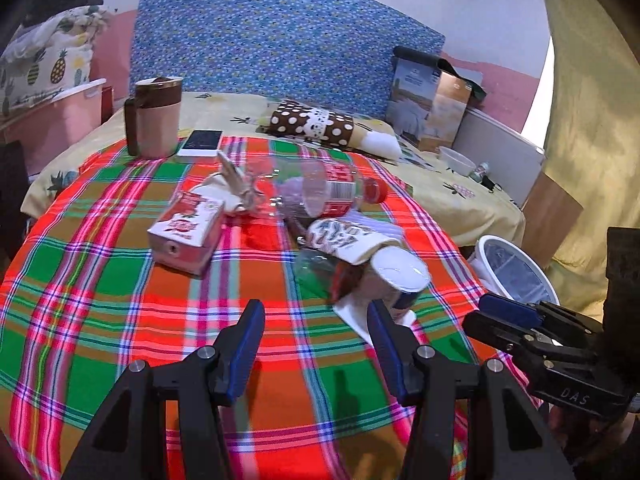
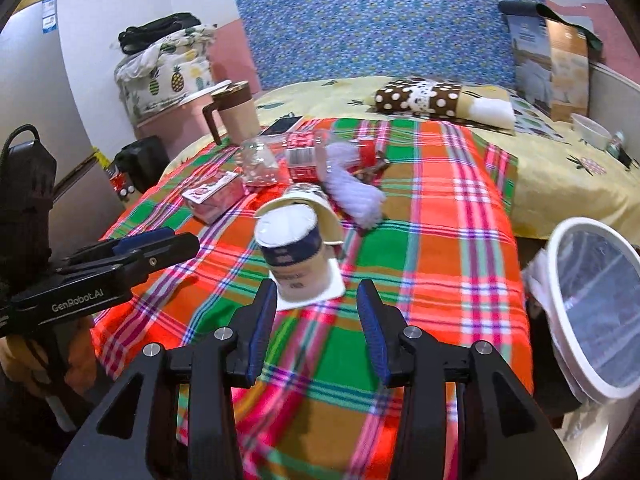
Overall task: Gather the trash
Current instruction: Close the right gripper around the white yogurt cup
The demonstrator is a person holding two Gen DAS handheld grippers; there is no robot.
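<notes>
Both tools tilt down over the plaid cloth [image 1: 100, 300]. The left tool [image 1: 316, 320] fills the bottom of its frame, blue pads apart with only cloth between them. The right tool [image 2: 316, 300] likewise stands apart and empty, low centre in its view.

Just beyond the right tool's tips stands a yogurt cup [image 2: 294, 256], upside down on its square rim; in the left view it sits right of centre [image 1: 400, 276]. Behind it lie a paper cup [image 2: 308, 208], a crumpled white bag [image 2: 356, 196], a clear plastic bottle [image 1: 332, 192] with a red label, and a red-and-white carton [image 1: 188, 236], centre left. Farther back stand a tan mug [image 1: 156, 120] and a phone [image 1: 202, 142].

The right view shows more of the white-rimmed bin [image 2: 592, 312] at its right edge, and a hand [image 2: 24, 364] under the left tool.
</notes>
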